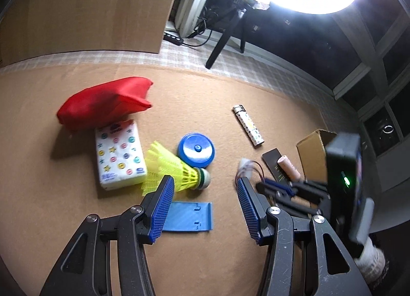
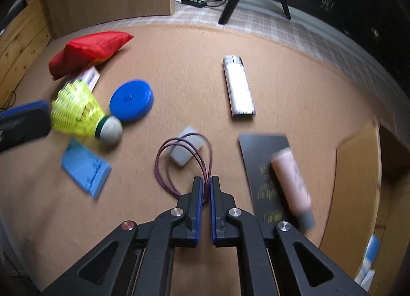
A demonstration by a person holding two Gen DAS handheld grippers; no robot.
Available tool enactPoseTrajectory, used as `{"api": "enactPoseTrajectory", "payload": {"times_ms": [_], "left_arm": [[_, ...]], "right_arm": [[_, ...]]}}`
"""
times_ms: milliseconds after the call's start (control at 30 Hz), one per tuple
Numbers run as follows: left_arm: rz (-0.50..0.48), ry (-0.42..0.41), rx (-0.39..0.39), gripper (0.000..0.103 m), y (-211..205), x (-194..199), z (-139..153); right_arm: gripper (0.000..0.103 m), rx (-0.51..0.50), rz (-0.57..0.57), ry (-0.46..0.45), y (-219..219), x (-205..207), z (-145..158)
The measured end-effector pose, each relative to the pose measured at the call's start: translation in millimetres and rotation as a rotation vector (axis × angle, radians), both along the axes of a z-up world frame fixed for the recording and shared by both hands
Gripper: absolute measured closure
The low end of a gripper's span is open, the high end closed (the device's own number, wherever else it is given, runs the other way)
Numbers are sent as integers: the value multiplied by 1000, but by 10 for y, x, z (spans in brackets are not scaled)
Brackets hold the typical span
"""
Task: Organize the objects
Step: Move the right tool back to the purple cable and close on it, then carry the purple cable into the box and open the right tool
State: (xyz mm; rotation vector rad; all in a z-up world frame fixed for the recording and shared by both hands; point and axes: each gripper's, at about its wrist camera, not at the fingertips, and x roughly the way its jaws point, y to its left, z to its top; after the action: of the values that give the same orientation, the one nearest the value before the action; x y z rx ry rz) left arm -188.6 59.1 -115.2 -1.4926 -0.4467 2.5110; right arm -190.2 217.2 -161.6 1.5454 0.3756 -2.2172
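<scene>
The purple hair ties (image 2: 179, 165) are pinched between the clenched right gripper (image 2: 207, 183); the left gripper (image 1: 205, 183) is held released above the yellow shuttlecock (image 1: 174, 167)

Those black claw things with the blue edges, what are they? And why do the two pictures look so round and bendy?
They are grabbing tools that a person holds, one in each hand. Each carries a small wide-eyed camera looking along its two fingers, which bends the picture.

One picture comes from the left tool. It is open, holding nothing, above a yellow shuttlecock and a flat blue plastic piece.

The other comes from the right tool. It is shut on thin purple hair ties lying on the brown mat.

Also on the mat: a red pouch, a tissue pack, a round blue lid, a lighter, a pink tube on a black card, and a cardboard box.
</scene>
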Motion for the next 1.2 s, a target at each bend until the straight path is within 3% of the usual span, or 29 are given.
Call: {"api": "enactPoseTrajectory", "payload": {"times_ms": [267,533,667,800,933,1000,1200], "left_arm": [[-80,-33,-12,49,369,-216,-170],[-166,-72,-99,50,861,-475,-406],[-182,-98,-147,58,969,-567,-533],[-189,-95,-188,63,1017,-586,-583],[-197,-87,-182,74,1031,-599,-574],[-206,-81,-172,82,1042,-581,-578],[-200,-60,-163,91,1026,-504,-548]], "right_arm": [[99,-55,-45,-54,386,303,14],[96,-161,-111,-93,610,343,-1],[83,-191,-136,-78,634,349,24],[82,-180,-135,-60,593,340,35],[82,-131,-111,-29,516,343,43],[86,-109,-108,-17,500,340,37],[98,-117,-125,-31,554,313,18]]}}
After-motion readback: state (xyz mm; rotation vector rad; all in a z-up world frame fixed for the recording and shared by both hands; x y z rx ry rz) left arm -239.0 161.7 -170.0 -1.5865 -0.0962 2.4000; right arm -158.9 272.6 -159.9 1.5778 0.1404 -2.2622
